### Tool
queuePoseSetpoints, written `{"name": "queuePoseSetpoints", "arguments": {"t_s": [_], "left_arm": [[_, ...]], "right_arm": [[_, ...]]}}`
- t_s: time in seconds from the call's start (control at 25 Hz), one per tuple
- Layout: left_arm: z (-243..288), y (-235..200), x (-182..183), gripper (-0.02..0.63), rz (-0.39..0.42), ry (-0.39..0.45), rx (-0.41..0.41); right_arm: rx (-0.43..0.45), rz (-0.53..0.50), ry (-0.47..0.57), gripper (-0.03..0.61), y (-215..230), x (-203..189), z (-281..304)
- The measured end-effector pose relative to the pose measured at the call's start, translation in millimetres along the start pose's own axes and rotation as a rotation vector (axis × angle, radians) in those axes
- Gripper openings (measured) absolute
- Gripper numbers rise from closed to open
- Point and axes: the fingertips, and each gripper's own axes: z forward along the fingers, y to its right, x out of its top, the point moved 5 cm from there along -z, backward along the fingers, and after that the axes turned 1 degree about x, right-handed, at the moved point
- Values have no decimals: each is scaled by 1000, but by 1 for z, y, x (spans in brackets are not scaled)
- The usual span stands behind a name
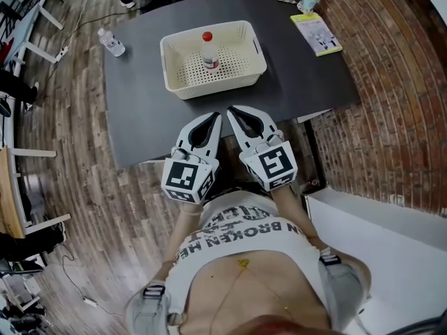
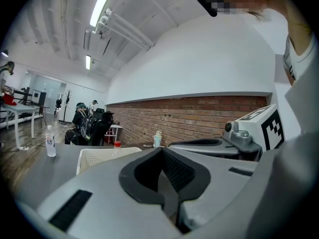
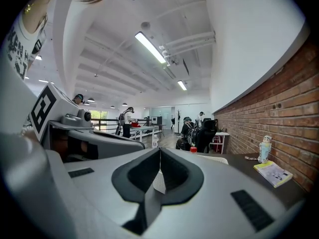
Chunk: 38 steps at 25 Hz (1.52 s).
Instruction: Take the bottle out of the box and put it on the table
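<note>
as i judge it, the main risk from here is a clumsy reach into the box [image 1: 183, 82]: tongs that open late or come in low could strike its near wall or tip the upright bottle [image 1: 209, 51]. the left tongs [image 1: 215, 118] and right tongs [image 1: 235, 112] are both closed tight and empty, side by side over the tabletop's [image 1: 140, 117] near edge. the bottle stands well ahead of them, in the box's far half.
</note>
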Motion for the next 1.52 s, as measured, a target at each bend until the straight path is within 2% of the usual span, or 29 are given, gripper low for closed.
{"name": "queuePoseSetpoints", "arguments": {"t_s": [0.56,0.96,1.24,1.52], "left_arm": [[-1,-47,-1,8,4,-12,-47],[-6,-61,-4,8,-10,-19,-50],[6,-70,-2,8,-19,-19,-13],[39,-83,12,8,-20,-6,18]], "right_arm": [[-41,3,-3,9,-15,1,43],[-71,20,-16,9,-17,-3,51],[-35,24,-11,9,-3,-2,66],[12,21,6,8,28,8,93]]}}
